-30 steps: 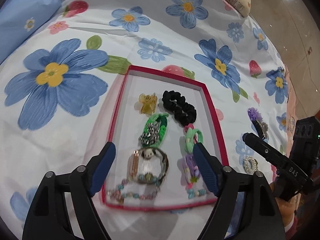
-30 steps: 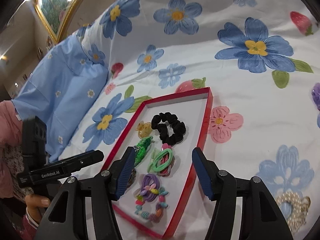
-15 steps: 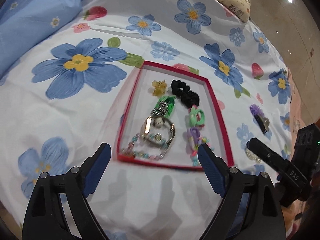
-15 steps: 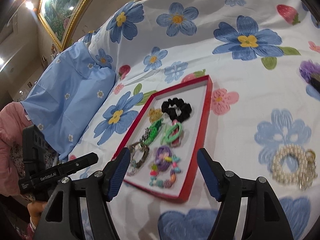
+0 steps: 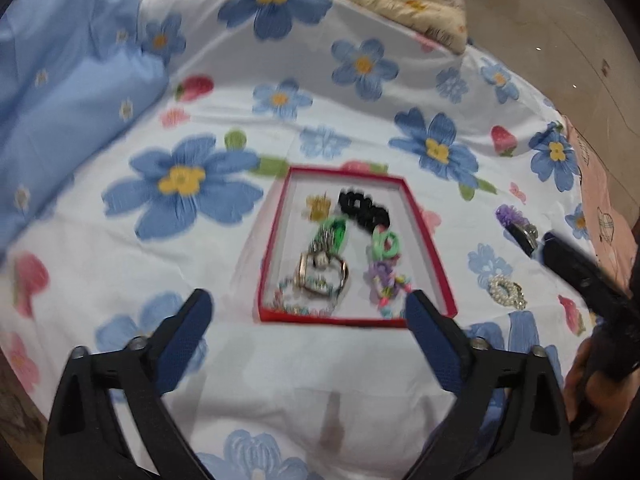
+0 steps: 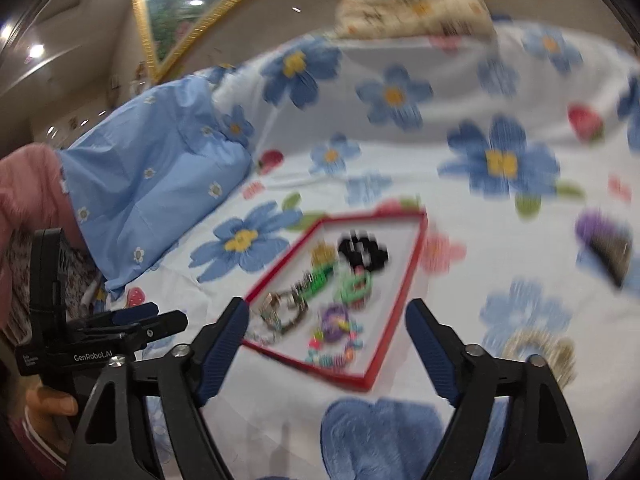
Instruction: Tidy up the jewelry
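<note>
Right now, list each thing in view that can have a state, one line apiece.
left gripper: open, nothing between the fingers; jaws have just been opening.
right gripper: open, empty; jaws have just been opening.
red tray: lidless, flat on the bedspread, holding hair ties and bracelets.
black scrunchie: inside the tray, far end.
pearl bracelet: outside the tray, on the bedspread.
purple hair clip: outside the tray, on the bedspread.
</note>
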`<act>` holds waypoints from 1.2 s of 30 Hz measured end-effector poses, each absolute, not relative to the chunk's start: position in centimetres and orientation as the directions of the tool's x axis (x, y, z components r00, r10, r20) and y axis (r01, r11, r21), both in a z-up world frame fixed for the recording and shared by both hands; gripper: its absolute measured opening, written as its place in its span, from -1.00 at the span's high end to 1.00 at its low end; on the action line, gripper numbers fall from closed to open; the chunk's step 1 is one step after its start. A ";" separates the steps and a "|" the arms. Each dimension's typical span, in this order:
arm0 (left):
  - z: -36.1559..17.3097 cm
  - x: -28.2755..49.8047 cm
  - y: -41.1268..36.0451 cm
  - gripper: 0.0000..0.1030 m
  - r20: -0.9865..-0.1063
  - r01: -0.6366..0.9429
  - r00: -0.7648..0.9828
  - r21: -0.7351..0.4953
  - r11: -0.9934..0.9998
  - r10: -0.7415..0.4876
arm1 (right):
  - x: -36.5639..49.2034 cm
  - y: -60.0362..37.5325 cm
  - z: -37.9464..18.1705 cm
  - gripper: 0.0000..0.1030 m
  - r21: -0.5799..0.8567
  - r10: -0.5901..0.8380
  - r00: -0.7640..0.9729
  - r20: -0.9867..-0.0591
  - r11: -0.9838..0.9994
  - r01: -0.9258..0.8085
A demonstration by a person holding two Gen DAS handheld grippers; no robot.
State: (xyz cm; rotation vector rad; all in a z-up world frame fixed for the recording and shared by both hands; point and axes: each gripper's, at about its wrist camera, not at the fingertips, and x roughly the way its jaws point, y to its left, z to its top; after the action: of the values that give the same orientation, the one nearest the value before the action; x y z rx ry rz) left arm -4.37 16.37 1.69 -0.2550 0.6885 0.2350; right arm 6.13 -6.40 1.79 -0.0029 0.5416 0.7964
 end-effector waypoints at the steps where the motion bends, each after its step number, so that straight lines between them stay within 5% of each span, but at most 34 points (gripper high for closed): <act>1: 2.1 -4.4 16.3 -1.00 -0.640 -0.300 0.754 -0.134 0.944 0.149 | 5.8 -6.4 2.6 -0.93 0.178 0.683 0.583 -0.440 0.702 -0.689; 6: 0.6 -4.4 16.5 -1.00 -0.648 -0.330 0.740 -0.113 0.937 0.182 | 4.3 -6.0 3.2 -1.00 0.120 0.679 0.620 -0.393 0.706 -0.698; 15: -3.0 -5.3 15.4 -1.00 -0.669 -0.371 0.704 -0.059 0.927 0.239 | 4.3 -5.7 -3.9 -1.00 0.156 0.626 0.600 -0.499 0.746 -0.648; 36: -2.4 -7.2 13.6 -1.00 -0.608 -0.356 0.744 -0.010 0.934 0.277 | 3.6 -6.1 -5.4 -1.00 0.133 0.604 0.614 -0.508 0.760 -0.637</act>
State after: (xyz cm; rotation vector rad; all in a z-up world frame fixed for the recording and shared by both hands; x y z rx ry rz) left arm -7.18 13.58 -2.37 -0.1282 0.6447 0.3478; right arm 3.61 -6.11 -5.42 -0.0628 0.5616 0.7153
